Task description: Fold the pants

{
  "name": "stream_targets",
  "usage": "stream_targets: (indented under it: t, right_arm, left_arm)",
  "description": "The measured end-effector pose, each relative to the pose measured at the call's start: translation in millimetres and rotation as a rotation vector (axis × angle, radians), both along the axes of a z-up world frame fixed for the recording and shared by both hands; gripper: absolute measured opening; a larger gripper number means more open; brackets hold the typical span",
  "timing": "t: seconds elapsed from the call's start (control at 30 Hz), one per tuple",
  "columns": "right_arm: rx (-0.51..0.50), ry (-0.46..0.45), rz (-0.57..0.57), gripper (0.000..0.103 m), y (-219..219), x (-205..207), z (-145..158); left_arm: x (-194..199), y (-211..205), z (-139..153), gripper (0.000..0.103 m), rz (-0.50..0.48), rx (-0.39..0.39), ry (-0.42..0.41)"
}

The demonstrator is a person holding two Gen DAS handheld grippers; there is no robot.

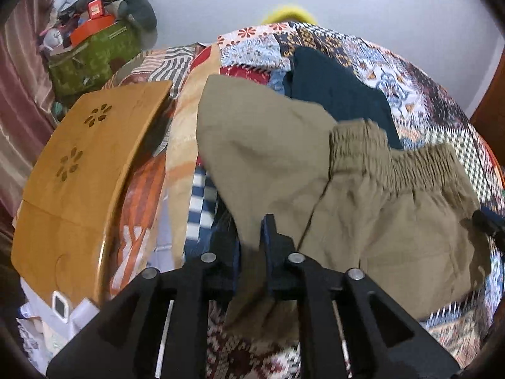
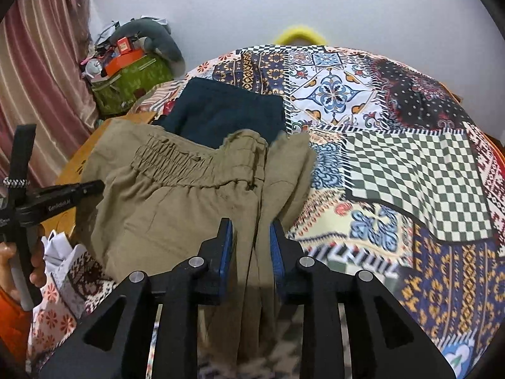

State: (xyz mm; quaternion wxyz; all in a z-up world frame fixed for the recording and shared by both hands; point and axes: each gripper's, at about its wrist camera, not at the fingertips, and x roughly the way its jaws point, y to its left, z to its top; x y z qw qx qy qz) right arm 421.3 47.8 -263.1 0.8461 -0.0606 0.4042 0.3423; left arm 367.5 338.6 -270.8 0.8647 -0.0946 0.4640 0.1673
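Observation:
Khaki pants (image 1: 284,164) with an elastic waistband are lifted above the patchwork bedspread (image 1: 419,94). My left gripper (image 1: 255,240) is shut on a fold of the khaki fabric. In the right wrist view the same pants (image 2: 176,202) hang with the waistband across the middle. My right gripper (image 2: 252,237) is shut on a bunched fold of them, its blue pads pressing either side. The left gripper (image 2: 91,188) shows at the left of that view, at the pants' edge. The right gripper's tip (image 1: 486,225) shows at the right edge of the left wrist view.
Folded dark teal pants (image 2: 227,110) lie on the bedspread (image 2: 410,164) behind the khaki ones. A wooden lap table (image 1: 82,170) stands at the left. A green bag (image 2: 132,85) piled with clutter sits by the curtain (image 2: 41,79). White wall behind.

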Motion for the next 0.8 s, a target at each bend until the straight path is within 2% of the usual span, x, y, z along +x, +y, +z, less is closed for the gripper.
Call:
stream_targets:
  t: [0.1,0.2,0.4,0.53,0.63,0.8]
  right_arm:
    - [0.01,-0.021,0.006,0.025,-10,-14,11]
    - [0.033,-0.066,0.023,0.025,-19,-36,34]
    - [0.123,-0.22,0.055,0.025,-43,-97,103]
    - [0.196,-0.314,0.074,0.025,-61,-139,148]
    - [0.255,-0.398,0.089,0.025,-80,-182,182]
    - [0.328,-0.487,0.108,0.025,-101,-237,212]
  left_arm:
    - [-15,-10,12,0.015,-0.028,0.026,0.002]
    - [-36,-25,40,0.015,-0.061,0.053,-0.034]
    - [-101,-62,128,0.015,-0.12,0.092,-0.214]
    - [-163,-91,191,0.015,-0.16,0.117,-0.367]
    - [-204,-112,227,0.016,-0.184,0.138,-0.458]
    - [-273,-152,265,0.017,-0.219,0.198,-0.587]
